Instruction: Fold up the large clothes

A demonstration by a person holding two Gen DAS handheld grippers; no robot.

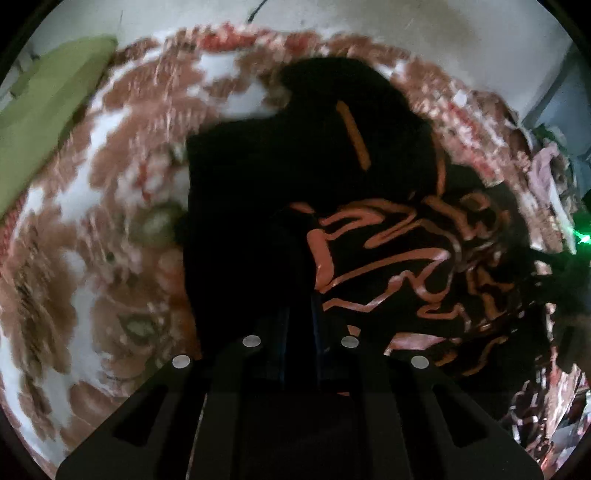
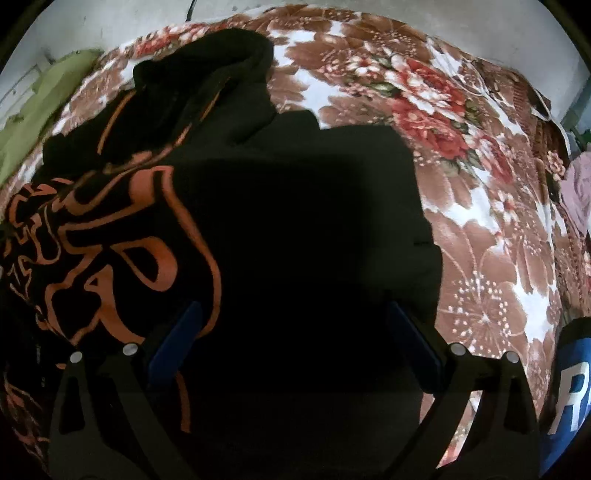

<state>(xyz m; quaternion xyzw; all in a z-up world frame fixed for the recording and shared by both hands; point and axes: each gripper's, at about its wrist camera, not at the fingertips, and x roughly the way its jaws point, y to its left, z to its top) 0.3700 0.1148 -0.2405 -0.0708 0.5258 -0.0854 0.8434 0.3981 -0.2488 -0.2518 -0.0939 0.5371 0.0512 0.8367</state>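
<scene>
Where it lies on floral blanket (image 2: 461,236), black hoodie (image 2: 295,221), orange print, rumpled hood

A brown, red and white floral blanket (image 2: 424,122) is spread out, backed by a pale wall (image 2: 110,26). A green cloth (image 1: 48,110) is seen at its left edge, and what may be pink fabric (image 2: 580,192) at the right.

It looks like a home bedroom. A floral blanket (image 2: 424,110) covers a bed against a plain wall (image 2: 110,26). Loose clothes (image 1: 546,173) lie heaped at the far right.
</scene>
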